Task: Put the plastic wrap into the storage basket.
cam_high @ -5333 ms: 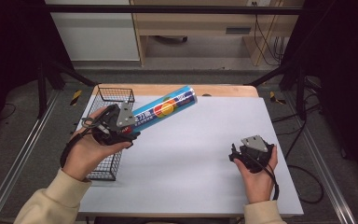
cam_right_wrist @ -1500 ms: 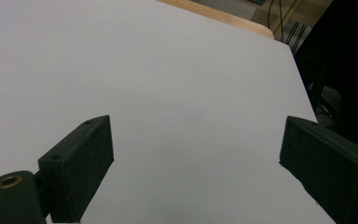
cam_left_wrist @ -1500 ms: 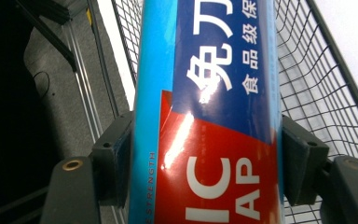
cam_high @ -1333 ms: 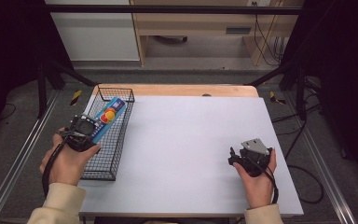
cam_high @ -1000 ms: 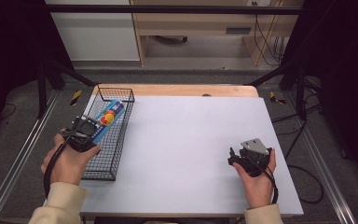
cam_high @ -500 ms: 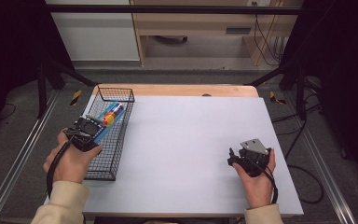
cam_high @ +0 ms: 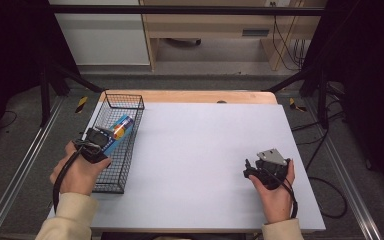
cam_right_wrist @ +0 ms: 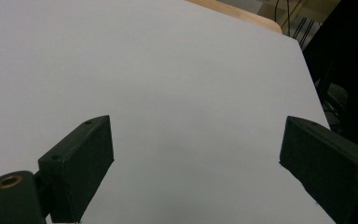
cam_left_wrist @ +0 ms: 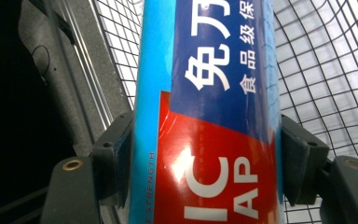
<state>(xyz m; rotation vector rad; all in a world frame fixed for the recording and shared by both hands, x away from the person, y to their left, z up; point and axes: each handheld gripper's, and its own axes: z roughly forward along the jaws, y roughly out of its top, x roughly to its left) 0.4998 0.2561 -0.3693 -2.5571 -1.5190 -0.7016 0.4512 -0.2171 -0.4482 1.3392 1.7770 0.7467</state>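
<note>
Lowered from above the tabletop, the tube lay lengthwise in the wire basket, left gripper clamping it.

Open tabletop right of the wire basket; mesh walls hemming the tube inside.

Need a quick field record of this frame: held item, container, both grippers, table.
held item: blue tube with red label and white lettering
container: black wire basket at the table's left edge
tube position: lying inside the basket, far end pointing away from the person
left gripper: jaws shut on the tube, one on each side
right gripper: jaws open, nothing between them, held over bare table near the right front
table: white top, wooden strip along the far edge
</note>
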